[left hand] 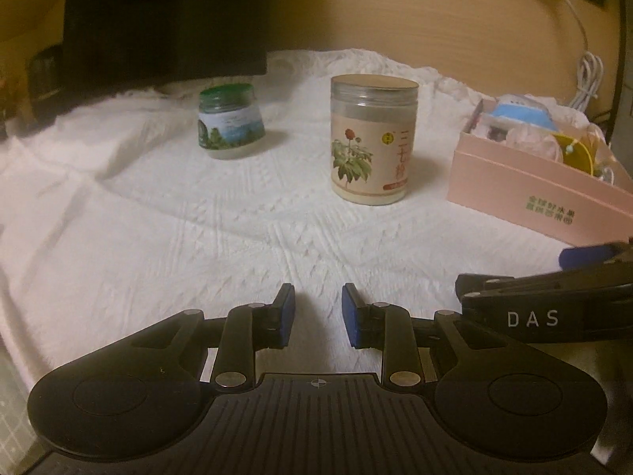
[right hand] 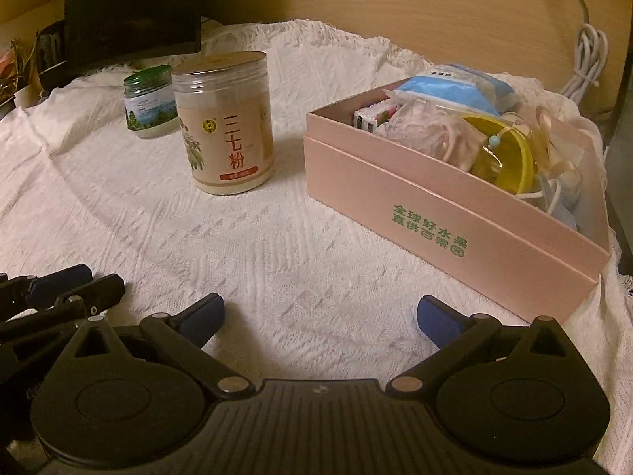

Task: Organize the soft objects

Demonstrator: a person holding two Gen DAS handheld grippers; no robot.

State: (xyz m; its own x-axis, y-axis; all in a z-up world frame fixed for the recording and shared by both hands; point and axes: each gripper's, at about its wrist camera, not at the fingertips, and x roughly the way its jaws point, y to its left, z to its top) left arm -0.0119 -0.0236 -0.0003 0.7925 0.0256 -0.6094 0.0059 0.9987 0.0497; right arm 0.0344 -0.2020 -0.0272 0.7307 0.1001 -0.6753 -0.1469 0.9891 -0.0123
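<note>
Pink box [right hand: 455, 213] at 2 o'clock holds the soft stuff; both grippers empty over white cloth [right hand: 277, 237].
Left gripper [left hand: 318, 312] has fingers nearly together w/ a narrow gap, nothing between; right gripper [right hand: 320, 316] is spread wide. I judge the blue-white pack [right hand: 451, 89] and pale crinkly bag [right hand: 411, 124] light, squashy, prob slippery, so I'd pinch mid-body, not corners. Yellow round item [right hand: 502, 158] is unclear. Box's far end is cut off, its bottom hidden. Tall jar [right hand: 225, 126] and green-lid jar [right hand: 148, 107] sit at 11.

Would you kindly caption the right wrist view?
Open right tongs hover over white cloth, facing pink box of soft items.
</note>
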